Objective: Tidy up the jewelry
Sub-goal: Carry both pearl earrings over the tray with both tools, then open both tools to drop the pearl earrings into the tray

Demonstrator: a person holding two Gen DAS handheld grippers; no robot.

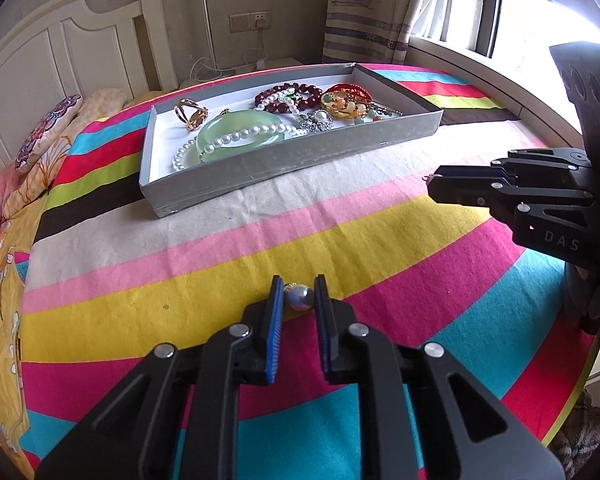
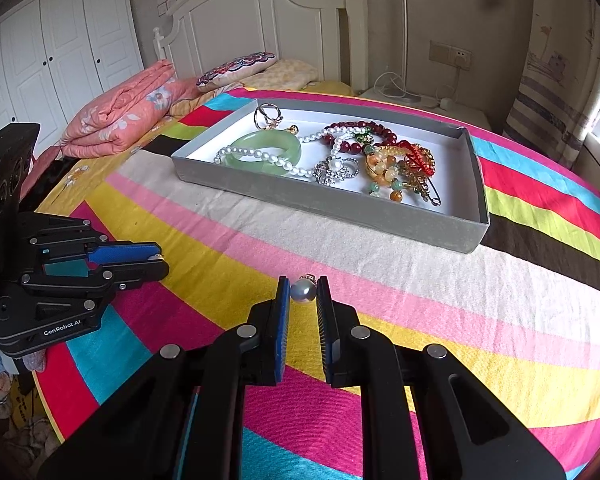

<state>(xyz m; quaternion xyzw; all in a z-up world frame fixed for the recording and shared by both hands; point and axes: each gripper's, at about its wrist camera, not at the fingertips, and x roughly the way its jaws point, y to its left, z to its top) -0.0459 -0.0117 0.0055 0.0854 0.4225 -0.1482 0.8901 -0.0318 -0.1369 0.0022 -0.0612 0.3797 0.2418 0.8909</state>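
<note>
My left gripper (image 1: 298, 292) is shut on a pearl earring (image 1: 299, 298) with a gold cap, held just above the striped bedspread. My right gripper (image 2: 303, 290) is shut on a second pearl earring (image 2: 303, 291) in the same way. Each gripper shows in the other's view: the right one (image 1: 434, 188) with a bit of gold at its tips, the left one (image 2: 160, 262) with the pearl at its tips. Beyond both lies a grey cardboard tray (image 1: 260, 172) (image 2: 340, 204) holding a green jade bangle (image 2: 266, 152), a pearl necklace (image 1: 236, 138), dark red bead bracelets (image 2: 356, 136), rings and brooches.
The bed is covered by a bright striped blanket (image 2: 460, 320). A folded pink quilt (image 2: 120, 116) and a pillow (image 2: 236, 68) lie by the white headboard (image 2: 260, 20). A window (image 1: 540, 12) and curtain (image 1: 364, 12) are on the right; a wardrobe (image 2: 52, 52) stands on the left.
</note>
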